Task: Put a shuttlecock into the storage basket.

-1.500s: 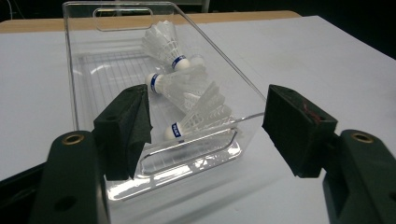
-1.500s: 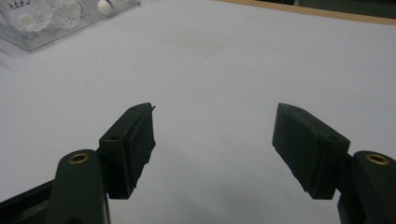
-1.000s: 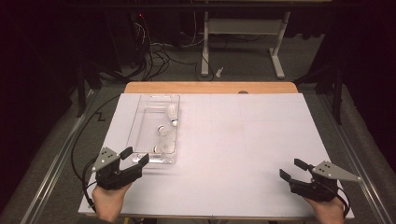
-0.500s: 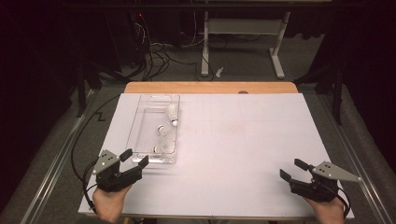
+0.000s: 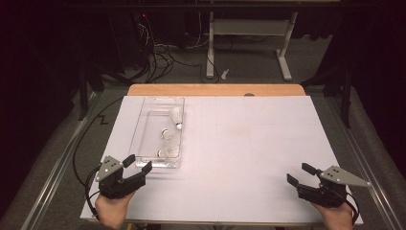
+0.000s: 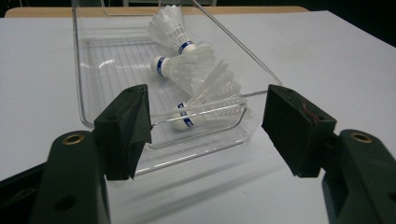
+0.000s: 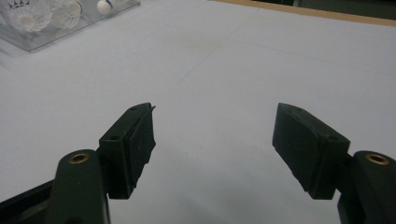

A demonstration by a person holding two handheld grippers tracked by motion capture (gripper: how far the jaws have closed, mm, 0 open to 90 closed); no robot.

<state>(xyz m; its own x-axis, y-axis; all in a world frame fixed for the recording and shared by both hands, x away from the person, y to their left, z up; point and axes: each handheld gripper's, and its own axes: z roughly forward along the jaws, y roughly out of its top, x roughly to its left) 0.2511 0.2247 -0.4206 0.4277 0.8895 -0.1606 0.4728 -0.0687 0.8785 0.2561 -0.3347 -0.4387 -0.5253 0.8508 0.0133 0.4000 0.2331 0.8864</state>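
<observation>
Three shuttlecocks (image 6: 205, 100) — one clear tray (image 6: 88, 70) — two claws: left claw (image 5: 136, 165), right claw (image 5: 300, 175).

3 shuttlecocks (image 5: 168, 135) in clear tray (image 5: 143, 129), grippers apart

Three cameras cover one white table (image 5: 249, 158), one from above and two from its near edge.

The high view looks forward and down across the whole table. The left gripper view sits low and close, facing the clear tray (image 6: 116, 65) of shuttlecocks (image 6: 210, 100). The right gripper view looks across bare table, the same tray (image 7: 56, 28) at its upper left.
</observation>
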